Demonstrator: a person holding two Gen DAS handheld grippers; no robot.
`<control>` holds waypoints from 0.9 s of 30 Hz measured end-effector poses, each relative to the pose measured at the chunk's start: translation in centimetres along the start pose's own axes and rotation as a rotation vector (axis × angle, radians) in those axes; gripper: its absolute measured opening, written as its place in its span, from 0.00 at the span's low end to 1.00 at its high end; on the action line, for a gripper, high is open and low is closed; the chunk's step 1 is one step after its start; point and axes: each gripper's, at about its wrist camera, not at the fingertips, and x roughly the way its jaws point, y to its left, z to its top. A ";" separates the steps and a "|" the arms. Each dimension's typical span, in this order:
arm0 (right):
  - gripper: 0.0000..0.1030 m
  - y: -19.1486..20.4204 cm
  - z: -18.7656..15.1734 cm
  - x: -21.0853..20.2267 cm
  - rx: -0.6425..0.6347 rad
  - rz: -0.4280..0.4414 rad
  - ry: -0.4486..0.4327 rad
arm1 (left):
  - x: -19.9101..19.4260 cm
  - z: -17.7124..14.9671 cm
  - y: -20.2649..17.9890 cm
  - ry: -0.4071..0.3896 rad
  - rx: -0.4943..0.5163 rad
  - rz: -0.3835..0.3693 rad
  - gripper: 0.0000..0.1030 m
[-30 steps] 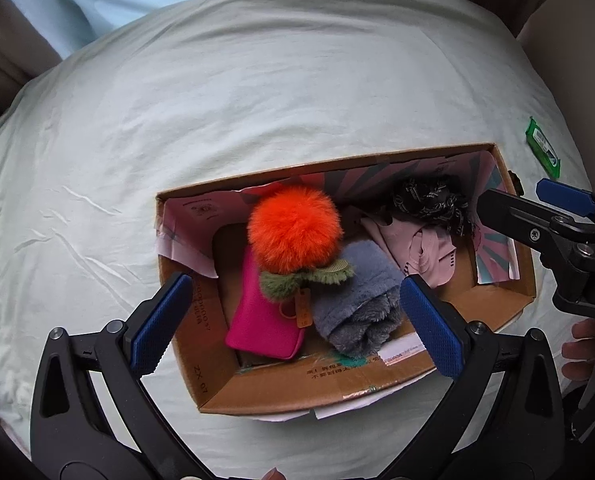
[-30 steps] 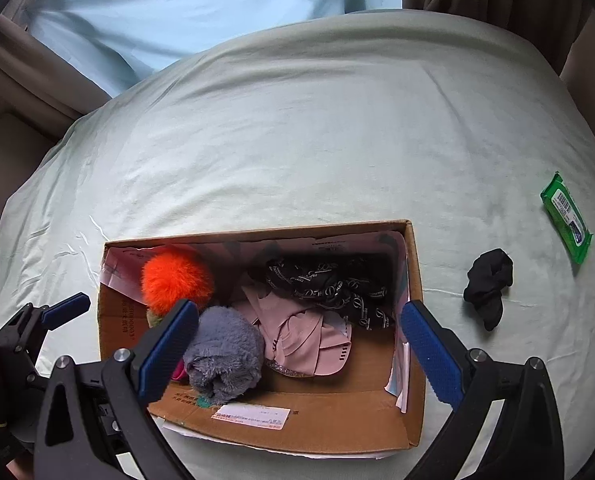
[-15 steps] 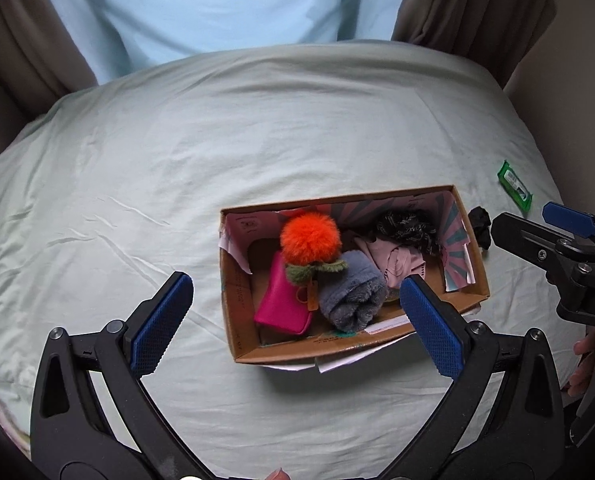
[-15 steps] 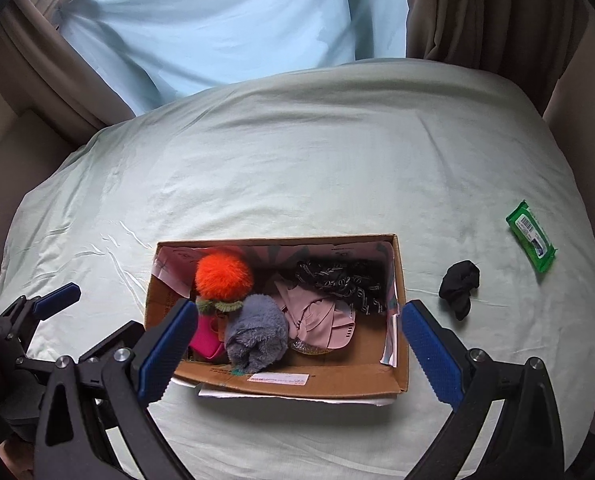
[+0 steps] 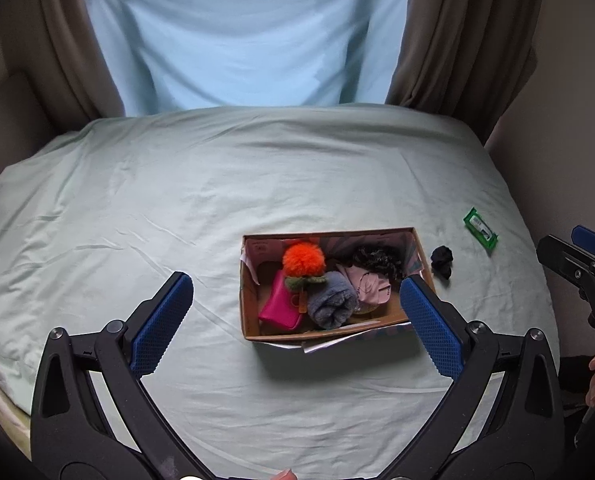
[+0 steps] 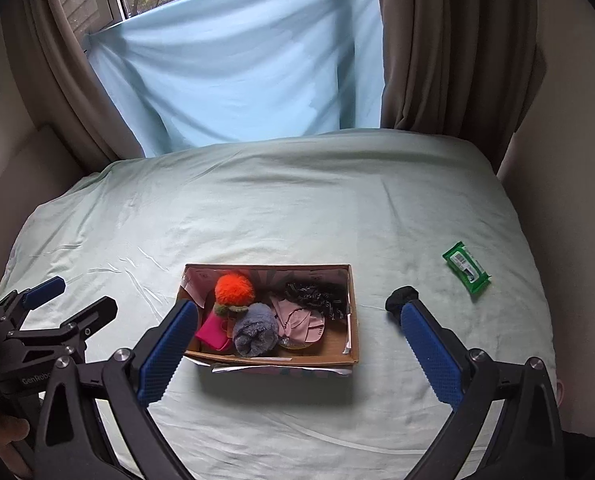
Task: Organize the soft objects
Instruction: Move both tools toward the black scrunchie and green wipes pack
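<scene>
Both grippers, left (image 5: 293, 316) and right (image 6: 297, 344), jaws wide and empty above bed (image 6: 297, 200); box (image 6: 273, 354) packed mid-bed, black sock (image 6: 401, 296) beside its right wall — next: right grabs it.

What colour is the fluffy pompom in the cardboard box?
Bright orange; the pompom shows best in the left wrist view.
</scene>
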 end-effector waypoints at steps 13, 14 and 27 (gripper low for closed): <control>0.98 -6.5 -2.4 -6.9 0.021 -0.102 -0.149 | -4.7 -0.9 -7.9 -0.132 -0.017 0.057 1.00; 0.98 -7.4 -2.5 -7.0 0.027 -0.102 -0.152 | -4.6 -1.0 -9.0 -0.132 -0.015 0.058 1.00; 0.98 -20.1 -0.7 -4.2 -0.066 -0.063 -0.165 | 3.2 -1.0 -24.6 -0.125 -0.040 0.087 1.00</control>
